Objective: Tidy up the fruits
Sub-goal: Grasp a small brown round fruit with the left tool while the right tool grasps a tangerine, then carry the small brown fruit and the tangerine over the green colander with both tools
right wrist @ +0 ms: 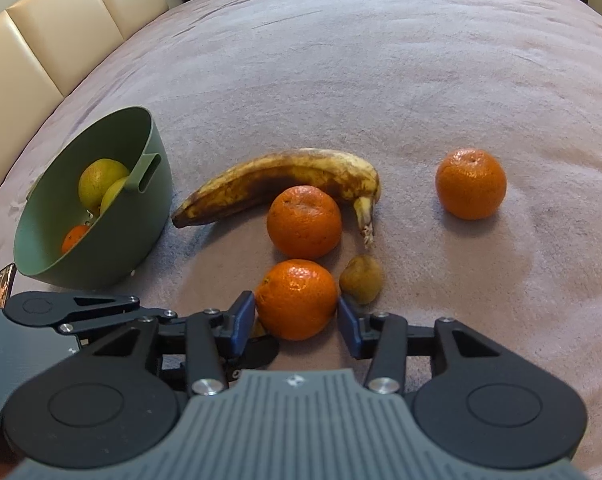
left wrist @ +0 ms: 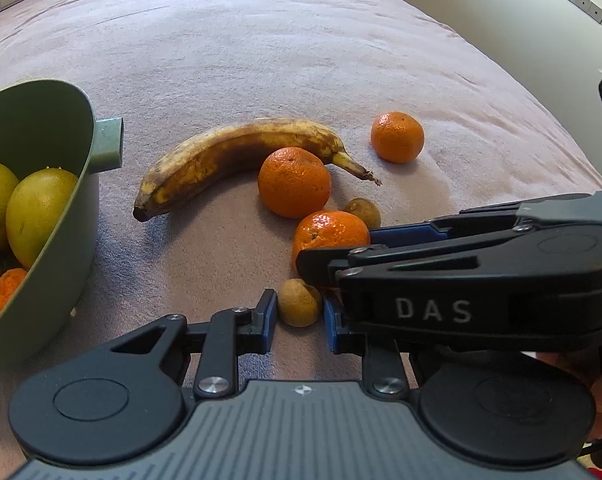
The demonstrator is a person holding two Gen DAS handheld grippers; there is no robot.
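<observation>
A spotted banana [left wrist: 241,156] [right wrist: 285,178], three oranges and two small brown fruits lie on a pink cloth. My left gripper [left wrist: 299,314] is open, its fingers either side of the near brown fruit [left wrist: 299,304]. My right gripper [right wrist: 297,322] is open around the nearest orange [right wrist: 297,298] [left wrist: 327,232], with small gaps at both pads. The other brown fruit [right wrist: 361,280] [left wrist: 363,212] lies beside that orange. A middle orange [right wrist: 304,221] [left wrist: 294,181] touches the banana; a far orange [right wrist: 470,184] [left wrist: 397,136] lies apart at the right.
A green bowl [left wrist: 77,184] [right wrist: 149,216] at the left holds yellow-green citrus [left wrist: 37,216] and oranges [left wrist: 5,292]. The pink cloth [left wrist: 301,60] stretches far back. A cream padded headboard [right wrist: 41,40] stands at the left. The right gripper's body [left wrist: 481,280] crosses the left wrist view.
</observation>
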